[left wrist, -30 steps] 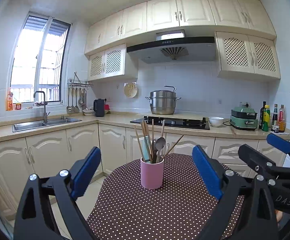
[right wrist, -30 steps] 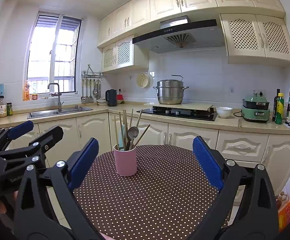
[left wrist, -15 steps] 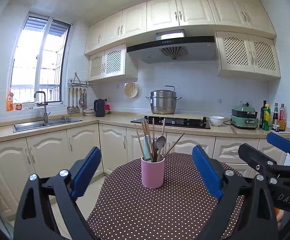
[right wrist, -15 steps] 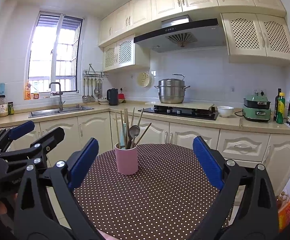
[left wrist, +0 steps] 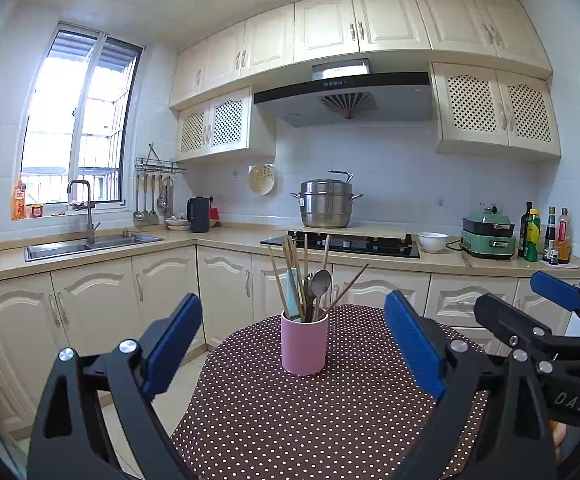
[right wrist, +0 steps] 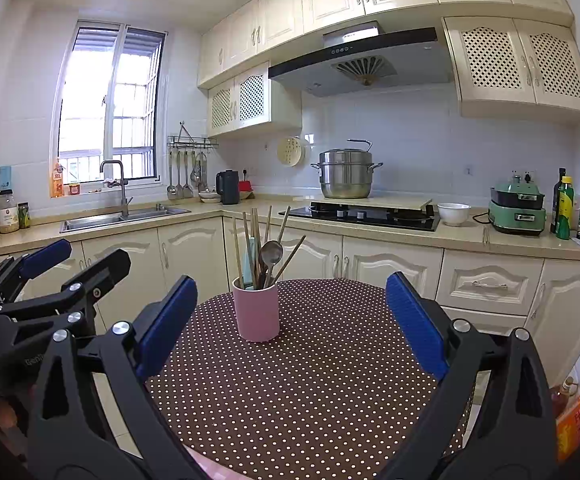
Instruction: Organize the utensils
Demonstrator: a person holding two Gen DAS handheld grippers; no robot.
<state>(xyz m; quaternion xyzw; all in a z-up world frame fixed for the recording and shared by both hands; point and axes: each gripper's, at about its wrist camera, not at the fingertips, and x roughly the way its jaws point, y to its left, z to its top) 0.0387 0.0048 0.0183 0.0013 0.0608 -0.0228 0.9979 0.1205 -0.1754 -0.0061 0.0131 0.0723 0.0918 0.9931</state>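
Both sets of jaws stand wide apart and hold nothing. The left gripper (left wrist: 293, 348) and right gripper (right wrist: 292, 318) are held level, side by side, low over the near edge of the polka-dot worktop (right wrist: 310, 380), facing the kitchen. Ahead of them, past the fingertips, stands an upright pink cup (left wrist: 304, 347) holding chopsticks (left wrist: 277, 280) and a metal spoon (left wrist: 321, 282).

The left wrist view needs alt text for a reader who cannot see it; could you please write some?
A pink cup holding chopsticks and a metal spoon stands on a round table with a brown polka-dot cloth, framed by the open, empty left gripper. The right gripper, also open, hangs at the right edge. Behind is a cream kitchen with a steel pot by the stove.
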